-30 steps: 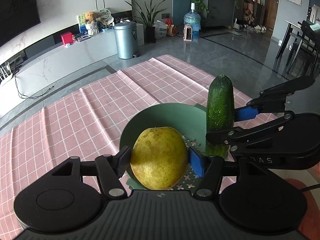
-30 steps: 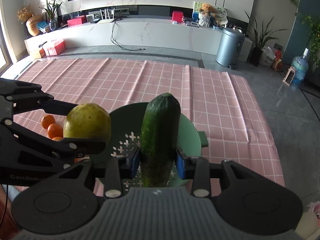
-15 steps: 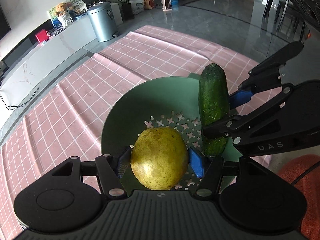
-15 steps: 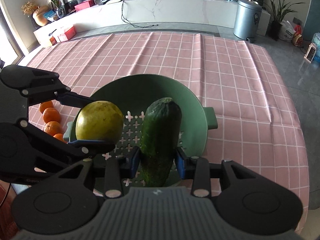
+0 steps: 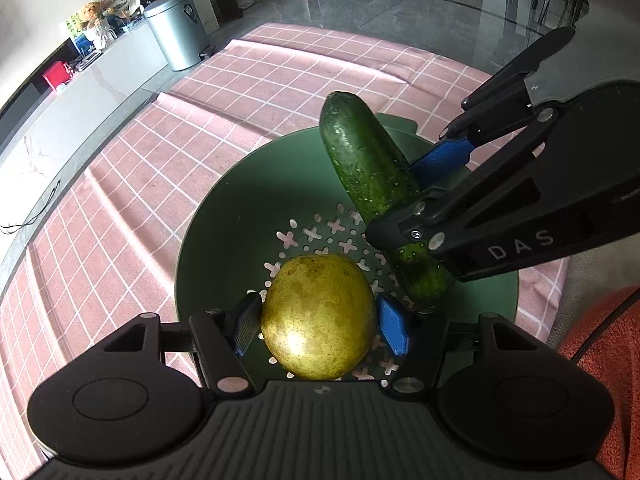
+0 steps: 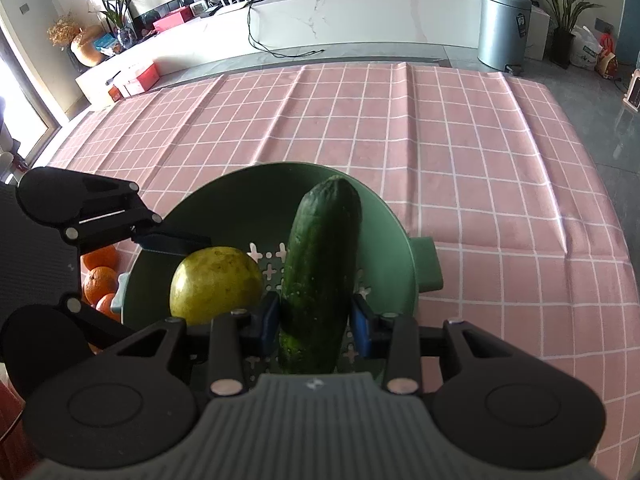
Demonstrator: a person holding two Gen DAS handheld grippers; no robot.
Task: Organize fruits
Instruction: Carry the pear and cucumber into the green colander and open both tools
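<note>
Taking the green colander as your landmark: just outside its left rim, three oranges lay on the pink checked tablecloth. Over the colander's left half, your left gripper was clamped on the yellow-green pear, its blue pads pressed against both sides of the fruit, above the perforated bottom. Whether the pear touched the bottom could not be told. Over the colander's right half, your right gripper gripped the cucumber near its lower end, with the cucumber's tip leaning toward the colander's far rim. Pear and cucumber sat just beside each other inside the rim. Well beyond the colander, past the far right corner of the cloth, a grey bin stood on the floor.
</note>
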